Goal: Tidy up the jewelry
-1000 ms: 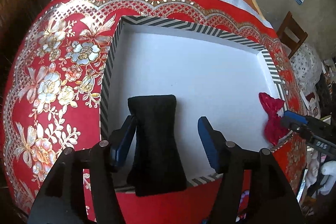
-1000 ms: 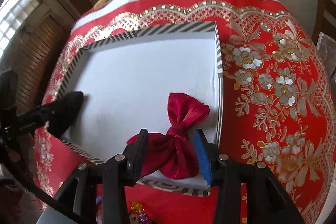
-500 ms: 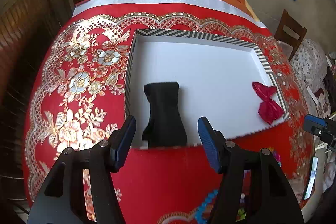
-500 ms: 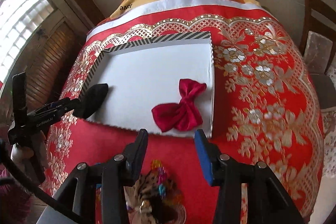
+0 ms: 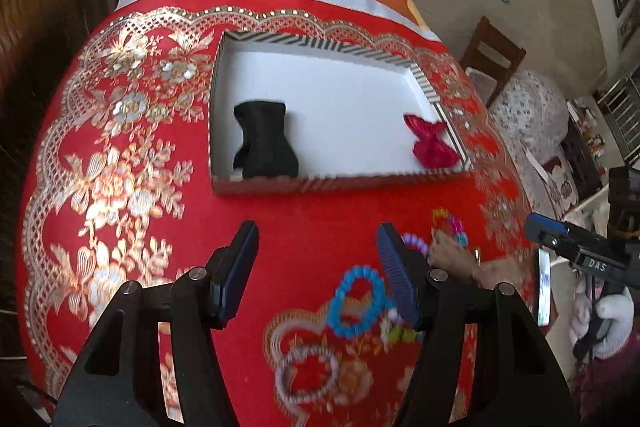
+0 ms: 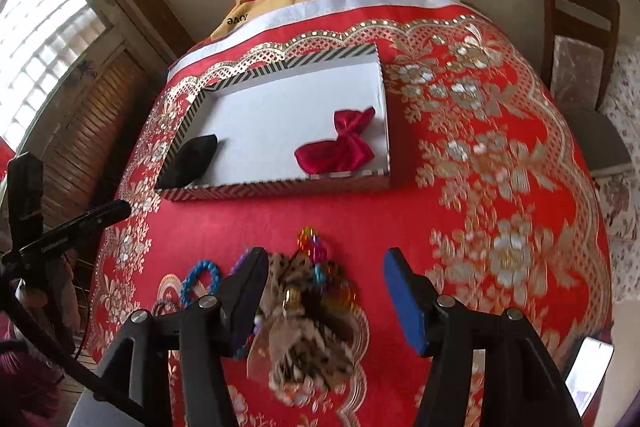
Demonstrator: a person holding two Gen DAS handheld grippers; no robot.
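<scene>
Both grippers' fingers apart, empty; soft leopard-print fabric bow, at 6 o'clock of striped tray, light, pinch centre knot.

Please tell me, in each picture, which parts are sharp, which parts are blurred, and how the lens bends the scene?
Left wrist view: the black bow and red bow in the tray look fairly sharp; the blue bead ring is smeared; the red tablecloth bulges like a dome. Right wrist view: the leopard bow is blurred, the tray is sharper, and the window is overexposed.
</scene>
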